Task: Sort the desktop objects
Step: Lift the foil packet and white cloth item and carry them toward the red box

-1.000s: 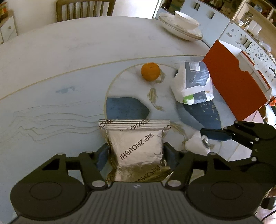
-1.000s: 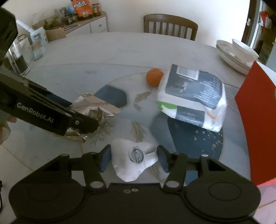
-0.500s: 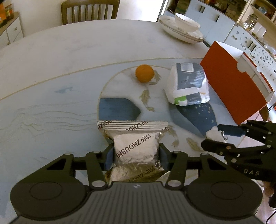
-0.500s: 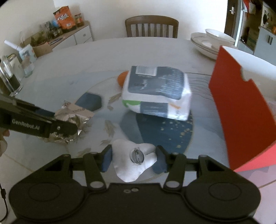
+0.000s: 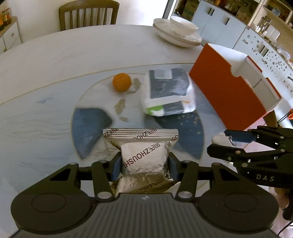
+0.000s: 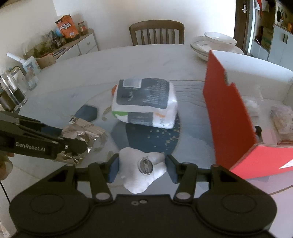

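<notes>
Two grippers, each loaded. Left gripper: jaws closed narrow on a crinkled silver foil pouch with dark lettering, pinched at its middle, sealed end pointing to 12 o'clock over the round marble-pattern table. Right gripper: jaws clamped on a soft white plush piece bearing a round metal pin clasp, seen at 3 o'clock in the left wrist view.

Items on the table, left wrist view:
- Round orange fruit, 11 o'clock, near the table's centre.
- White plastic-wrapped pack with dark grey label and green corner mark, 1 o'clock, just beside the fruit.
- Red open-topped cardboard box with white interior, 2 o'clock, near the table edge; small pale items lie inside, blurred in the right wrist view.
- Stacked white plates topped with a white bowl, far edge, 1 o'clock.
- Wooden slat-back chair, beyond the table, 11 o'clock.
</notes>
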